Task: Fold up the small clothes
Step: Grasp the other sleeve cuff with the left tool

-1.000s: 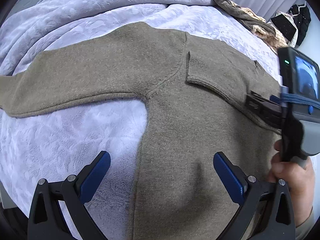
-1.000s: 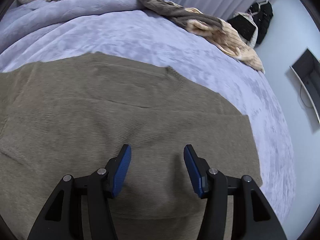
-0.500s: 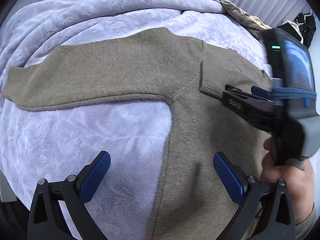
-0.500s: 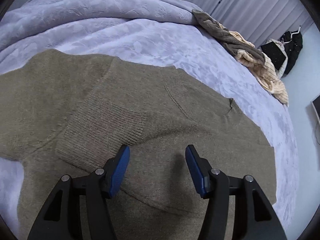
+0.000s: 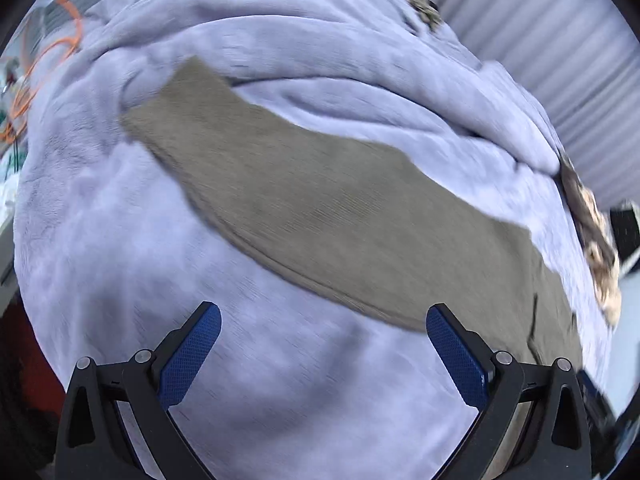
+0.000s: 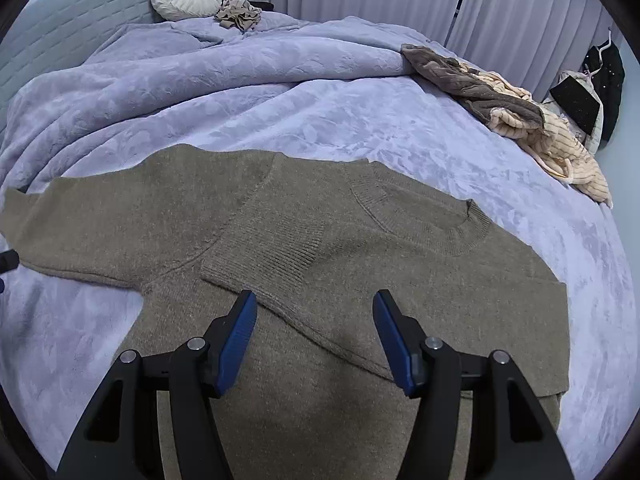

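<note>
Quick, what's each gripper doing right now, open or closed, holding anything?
Left gripper: open, holding nothing, over the blanket.
Right gripper: open, holding nothing, above the sweater.

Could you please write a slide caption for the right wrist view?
Open right tongs hover over an olive sweater, one sleeve folded across, on a lavender blanket.

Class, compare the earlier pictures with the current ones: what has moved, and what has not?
The left tool swung left, off the sweater's body to the outstretched sleeve. The right tool pulled back, showing the collar. Unchanged: both tools open and empty, one sleeve folded across the chest.
</note>
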